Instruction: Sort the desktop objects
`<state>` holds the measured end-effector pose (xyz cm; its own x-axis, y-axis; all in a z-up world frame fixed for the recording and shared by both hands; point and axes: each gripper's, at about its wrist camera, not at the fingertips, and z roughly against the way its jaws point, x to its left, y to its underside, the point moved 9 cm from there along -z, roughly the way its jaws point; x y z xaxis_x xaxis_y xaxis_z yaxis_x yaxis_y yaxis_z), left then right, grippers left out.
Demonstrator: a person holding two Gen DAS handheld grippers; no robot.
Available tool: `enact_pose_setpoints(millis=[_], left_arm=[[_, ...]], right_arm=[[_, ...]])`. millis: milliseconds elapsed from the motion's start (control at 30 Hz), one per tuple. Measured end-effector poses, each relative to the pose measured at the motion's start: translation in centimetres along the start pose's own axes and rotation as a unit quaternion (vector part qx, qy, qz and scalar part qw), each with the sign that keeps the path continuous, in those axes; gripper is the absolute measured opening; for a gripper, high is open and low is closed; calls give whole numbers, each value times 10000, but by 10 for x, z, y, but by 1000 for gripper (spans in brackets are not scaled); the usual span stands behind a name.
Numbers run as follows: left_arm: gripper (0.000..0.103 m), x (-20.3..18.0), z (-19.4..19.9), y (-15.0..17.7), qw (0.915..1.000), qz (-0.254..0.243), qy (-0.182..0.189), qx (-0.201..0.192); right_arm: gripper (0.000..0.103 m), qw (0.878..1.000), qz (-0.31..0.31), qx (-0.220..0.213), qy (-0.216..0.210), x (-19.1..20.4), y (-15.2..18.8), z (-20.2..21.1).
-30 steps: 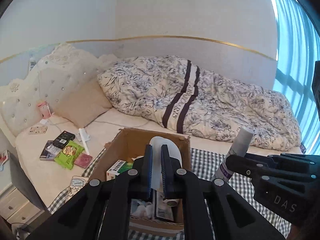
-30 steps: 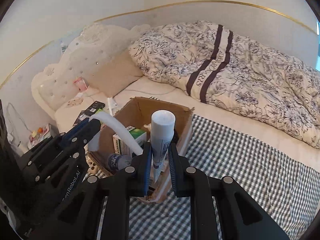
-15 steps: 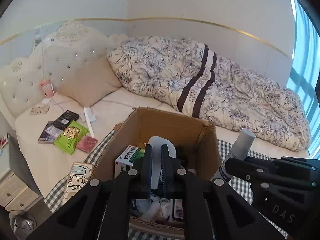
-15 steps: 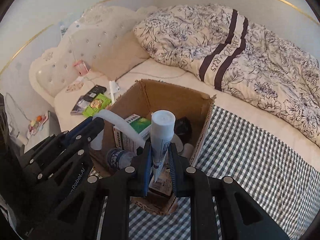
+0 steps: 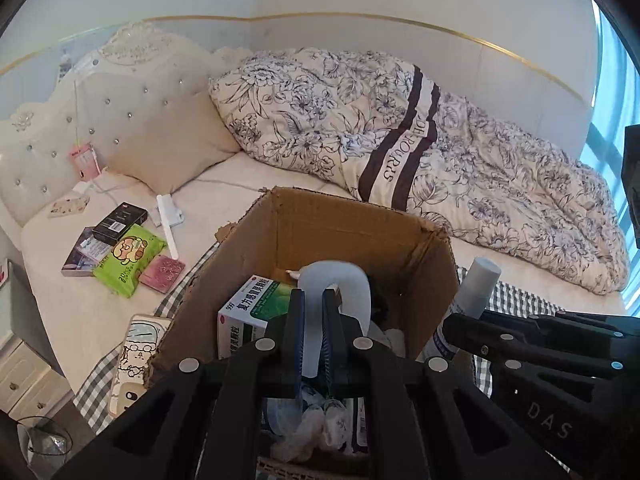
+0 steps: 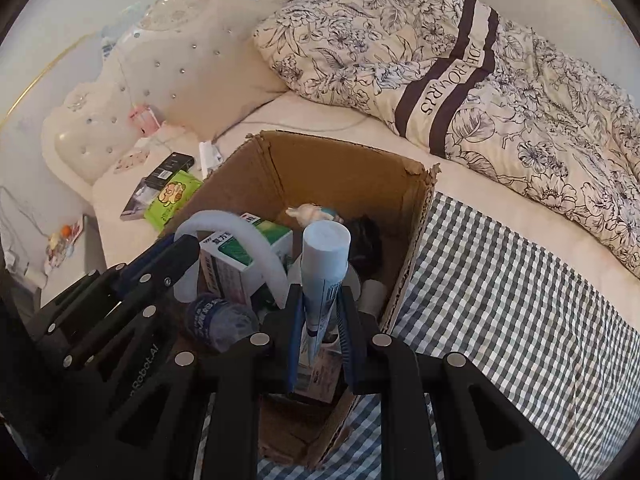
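While both claws hang over the open brown cardboard box (image 6: 352,168), the left gripper (image 5: 313,304) is clamped on a curved white plastic piece (image 5: 334,280) and the right gripper (image 6: 319,300) on an upright white tube (image 6: 324,264). Inside lie a green-and-white medicine carton (image 5: 256,304) and a bottle (image 6: 218,320). Beyond, a floral quilt (image 5: 400,132) covers the bed.

Box (image 5: 344,236) sitting mid-frame on the checked cloth (image 6: 500,280), open top facing up. Carton (image 5: 256,308) lying in the box's left part, bottle (image 6: 218,322) lying at lower left of it. Left gripper (image 5: 313,320) hanging over the box, holding a curved piece (image 5: 336,280). Right gripper (image 6: 319,320) holding a tube (image 6: 322,264) upright, right of the curved piece. Quilt (image 5: 420,152) lying behind the box, upper right. Pillow (image 5: 168,148) leaning at upper left, packets (image 5: 128,256) lying below it.
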<state>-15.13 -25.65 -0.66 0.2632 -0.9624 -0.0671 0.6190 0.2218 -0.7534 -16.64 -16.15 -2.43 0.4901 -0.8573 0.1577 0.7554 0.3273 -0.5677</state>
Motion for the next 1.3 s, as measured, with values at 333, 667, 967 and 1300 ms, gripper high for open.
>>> enact_pose_setpoints(millis=[333,667,967,1300], left_arm=[[98,10,0,4,9987,31,-498,-104],[103,-26,27,10,9990,-222,-344,-169],[103,-81,65,13,9985,-417,-7,-345],[103,-138,98,37,9974,-532,414,-263]], right_arm=[[64,9977,-477,-391,297,-35,-6,15],[67,9928,-837,-588,620,-80,15,56],[75,9876,-998,-701,990,-119,53,111],[99,9813,-1397,-533,1214,-158,110,148]])
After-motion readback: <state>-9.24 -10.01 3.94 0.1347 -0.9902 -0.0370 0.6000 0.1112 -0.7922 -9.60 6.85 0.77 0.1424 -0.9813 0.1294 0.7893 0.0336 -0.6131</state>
